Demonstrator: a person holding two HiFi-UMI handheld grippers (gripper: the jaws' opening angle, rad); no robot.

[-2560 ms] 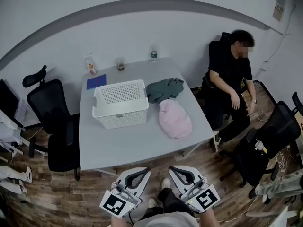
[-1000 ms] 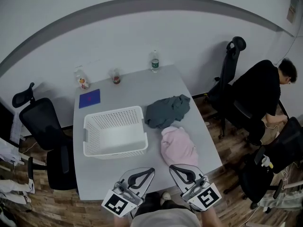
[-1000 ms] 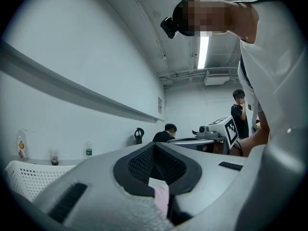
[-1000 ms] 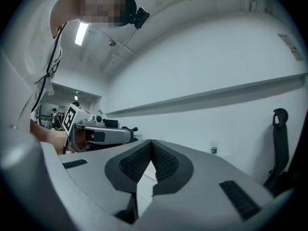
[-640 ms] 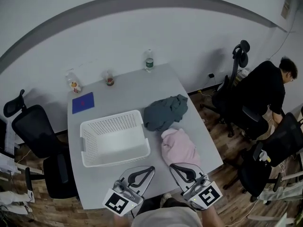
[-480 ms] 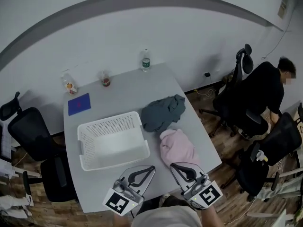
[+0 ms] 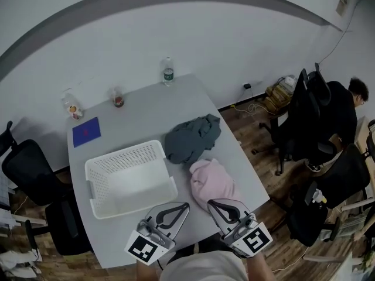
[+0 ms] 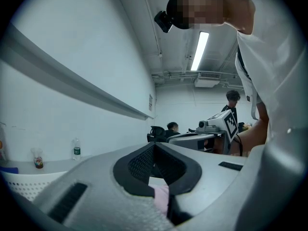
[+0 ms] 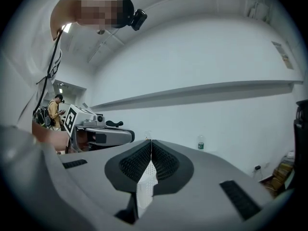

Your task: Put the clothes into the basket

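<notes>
A white mesh basket (image 7: 126, 177) stands on the left half of the grey table (image 7: 146, 113). A grey-green garment (image 7: 190, 138) lies crumpled to its right. A pink garment (image 7: 211, 180) lies nearer the front edge. My left gripper (image 7: 186, 205) and right gripper (image 7: 210, 202) hover side by side over that edge, both shut and empty. The right one's tip sits just short of the pink garment. In the left gripper view the jaw tips (image 8: 154, 144) meet, and pink cloth (image 8: 161, 196) shows below them. In the right gripper view the jaw tips (image 9: 151, 141) also meet, above the basket's mesh (image 9: 144, 186).
At the table's far edge stand a water bottle (image 7: 169, 74), a small cup (image 7: 118, 98) and another bottle (image 7: 72, 107); a blue notebook (image 7: 86, 132) lies near them. Black office chairs (image 7: 23, 174) flank the table. A person (image 7: 348, 104) sits at the right.
Both grippers have come forward over the table's front edge, still shut, so the basket and garments sit lower and closer in the head view. The person at the right has shifted farther right.
</notes>
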